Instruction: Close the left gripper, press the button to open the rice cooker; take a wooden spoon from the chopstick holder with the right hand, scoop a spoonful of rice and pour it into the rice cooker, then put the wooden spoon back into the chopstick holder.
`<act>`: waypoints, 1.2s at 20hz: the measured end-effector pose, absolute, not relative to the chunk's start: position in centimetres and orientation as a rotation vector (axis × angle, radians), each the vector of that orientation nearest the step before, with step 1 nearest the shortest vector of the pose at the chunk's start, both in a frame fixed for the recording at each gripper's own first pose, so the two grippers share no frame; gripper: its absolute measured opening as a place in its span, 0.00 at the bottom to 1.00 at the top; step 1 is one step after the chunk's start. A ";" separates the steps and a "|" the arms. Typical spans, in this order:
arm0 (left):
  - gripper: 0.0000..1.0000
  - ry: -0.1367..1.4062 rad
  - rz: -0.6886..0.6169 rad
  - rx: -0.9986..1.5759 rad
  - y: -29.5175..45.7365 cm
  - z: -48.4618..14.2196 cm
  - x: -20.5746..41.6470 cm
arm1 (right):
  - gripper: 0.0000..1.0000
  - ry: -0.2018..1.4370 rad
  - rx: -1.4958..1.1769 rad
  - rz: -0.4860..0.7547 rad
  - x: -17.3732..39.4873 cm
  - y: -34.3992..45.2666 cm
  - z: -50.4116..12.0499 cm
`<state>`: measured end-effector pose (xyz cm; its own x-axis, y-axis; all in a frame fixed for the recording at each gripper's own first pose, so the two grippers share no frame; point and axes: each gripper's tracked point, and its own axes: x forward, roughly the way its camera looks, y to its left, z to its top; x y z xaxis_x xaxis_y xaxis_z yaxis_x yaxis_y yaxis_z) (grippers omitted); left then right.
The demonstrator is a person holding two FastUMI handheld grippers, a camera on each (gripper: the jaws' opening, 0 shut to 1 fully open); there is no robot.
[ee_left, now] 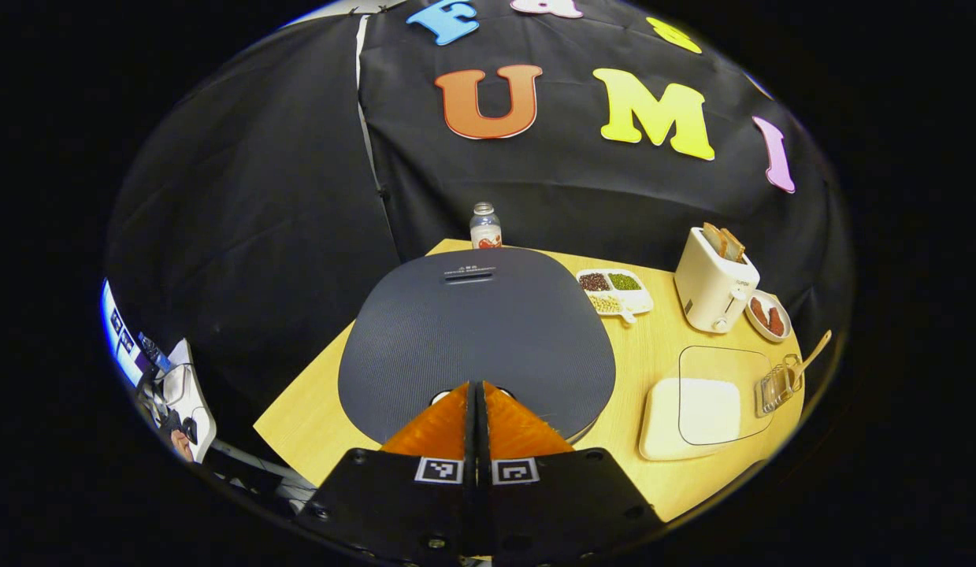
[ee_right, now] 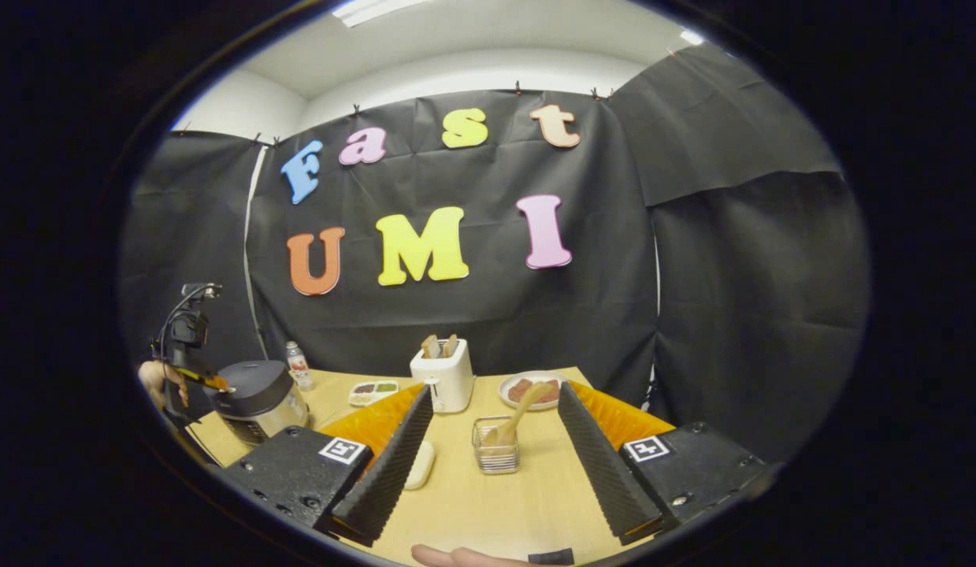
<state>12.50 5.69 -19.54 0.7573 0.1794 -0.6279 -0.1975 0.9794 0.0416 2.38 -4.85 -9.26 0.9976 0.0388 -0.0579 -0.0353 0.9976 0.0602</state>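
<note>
So the left gripper [ee_left: 477, 387] is clenched, fingers pressed flat together with nothing between them, and its tip sits right at the near edge of the rice cooker [ee_left: 476, 339] lid, which is down. From the right gripper view you can see that same gripper, with a hand [ee_right: 153, 378] behind it, perched at the cooker's top edge.

The right gripper [ee_right: 494, 417] is released, fingers spread wide, hovering over the wooden worktop [ee_right: 527, 488] with the chopstick holder [ee_right: 495, 454] straight ahead between them, not touching. The wooden spoon [ee_right: 521, 409] stands tilted in that holder.

Using the rice cooker as the reference: in the left gripper view a lidded white rice container [ee_left: 696, 409] sits to its right, the holder just past that. Behind it is a small bottle [ee_left: 485, 227], and to the back right a divided tray of beans [ee_left: 614, 290], a white toaster [ee_left: 714, 287] with bread in it, and a plate [ee_left: 768, 316] of reddish food.
</note>
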 end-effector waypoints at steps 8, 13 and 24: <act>0.22 0.344 0.206 0.033 5.1 -9.2 11.3 | 1.00 0.044 0.029 0.028 1.1 -4.5 -8.8; 0.93 0.202 0.151 0.011 2.7 -4.5 8.3 | 1.00 0.050 0.043 0.026 1.0 -4.3 -9.2; 0.96 0.107 0.027 -0.040 -2.3 -3.5 2.9 | 1.00 0.110 0.103 -0.008 8.7 -5.6 -13.2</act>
<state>2.93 -2.32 -3.48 0.9940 0.0243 -0.1071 -0.0286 0.9989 -0.0381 8.67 -5.55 -13.21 0.9939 -0.0024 -0.1098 0.0137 0.9947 0.1023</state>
